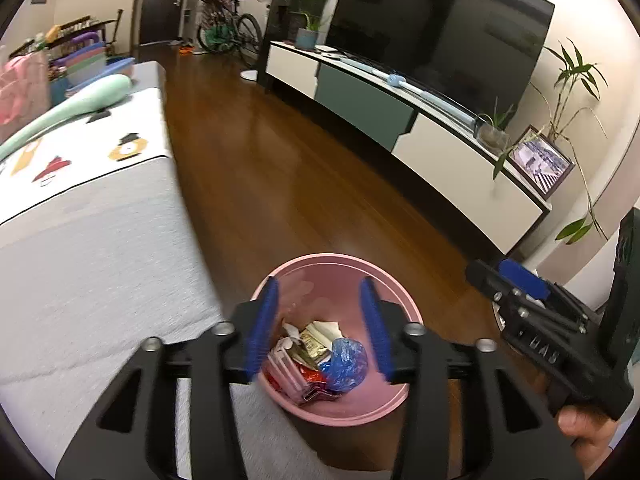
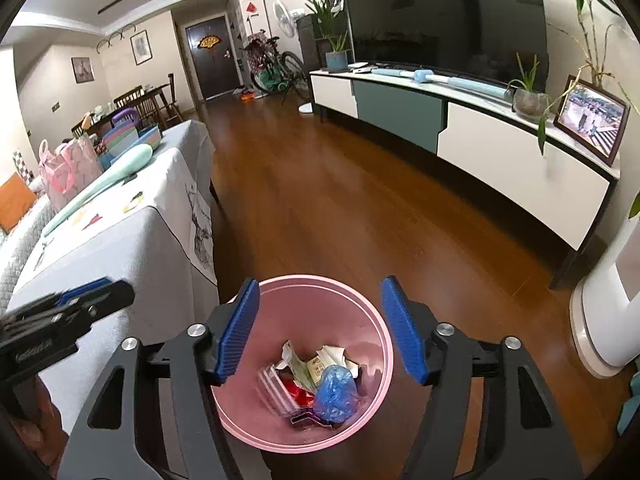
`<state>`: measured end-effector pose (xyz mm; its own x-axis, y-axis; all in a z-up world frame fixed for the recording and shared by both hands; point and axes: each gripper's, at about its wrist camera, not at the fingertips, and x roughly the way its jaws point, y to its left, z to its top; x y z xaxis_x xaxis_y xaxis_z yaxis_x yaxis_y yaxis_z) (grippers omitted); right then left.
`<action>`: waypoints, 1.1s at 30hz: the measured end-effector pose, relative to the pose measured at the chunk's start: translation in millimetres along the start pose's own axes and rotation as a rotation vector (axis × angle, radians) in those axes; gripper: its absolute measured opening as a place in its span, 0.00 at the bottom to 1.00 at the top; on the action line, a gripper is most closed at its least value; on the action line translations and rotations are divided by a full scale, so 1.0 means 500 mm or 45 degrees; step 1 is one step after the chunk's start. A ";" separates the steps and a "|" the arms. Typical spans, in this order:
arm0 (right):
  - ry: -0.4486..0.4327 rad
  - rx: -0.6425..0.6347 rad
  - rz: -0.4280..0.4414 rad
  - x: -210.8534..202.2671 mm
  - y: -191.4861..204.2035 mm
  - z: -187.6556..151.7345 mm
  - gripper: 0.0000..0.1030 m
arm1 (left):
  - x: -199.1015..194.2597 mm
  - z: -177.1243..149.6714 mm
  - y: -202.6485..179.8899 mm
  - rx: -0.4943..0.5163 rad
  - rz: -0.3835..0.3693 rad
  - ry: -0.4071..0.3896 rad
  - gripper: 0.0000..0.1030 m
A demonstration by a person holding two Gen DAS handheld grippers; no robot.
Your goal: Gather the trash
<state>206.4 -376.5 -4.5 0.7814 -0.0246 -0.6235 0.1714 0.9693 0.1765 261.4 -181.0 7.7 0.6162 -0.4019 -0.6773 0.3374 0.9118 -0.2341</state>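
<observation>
A pink bin [image 1: 320, 257] stands on the wood floor beside the table's corner. Inside lie a crumpled blue plastic piece [image 1: 345, 363], paper wrappers [image 1: 316, 340] and a red wrapper [image 1: 310, 378]. My left gripper [image 1: 320, 282] hovers over the bin, open, nothing between its blue pads. The right gripper [image 1: 494, 278] shows at the right edge, held by a hand [image 1: 584, 428]. In the right wrist view my right gripper [image 2: 320, 282] is also open and empty above the bin [image 2: 362, 320], over the blue plastic [image 2: 334, 388]. The left gripper [image 2: 106, 292] juts in from the left.
A table with a white cloth [image 1: 92, 248] runs along the left, carrying a mint green object [image 1: 84, 100] and a pink bag [image 2: 66, 168]. A long TV cabinet [image 2: 500, 156] lines the right wall. A white appliance base [image 2: 600, 320] stands near the bin.
</observation>
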 end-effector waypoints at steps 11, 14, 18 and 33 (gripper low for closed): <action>-0.125 -0.069 0.004 -0.172 0.030 -0.029 0.95 | -0.216 -0.074 0.042 -0.017 0.098 -0.186 0.80; -0.187 -0.107 0.017 -0.252 0.061 -0.057 0.95 | -0.297 -0.113 0.058 -0.022 0.149 -0.262 0.89; -0.235 -0.164 0.050 -0.338 0.111 -0.118 0.95 | -0.378 -0.169 0.080 -0.040 0.225 -0.305 0.93; -0.219 -0.255 0.068 -0.470 0.209 -0.324 0.95 | -0.551 -0.424 0.135 -0.251 0.501 -0.274 0.93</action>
<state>-56.4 -229.7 36.9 0.8796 0.0034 -0.4758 0.0184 0.9990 0.0412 -36.3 9.1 30.7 0.8103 -0.0130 -0.5858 -0.0788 0.9883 -0.1309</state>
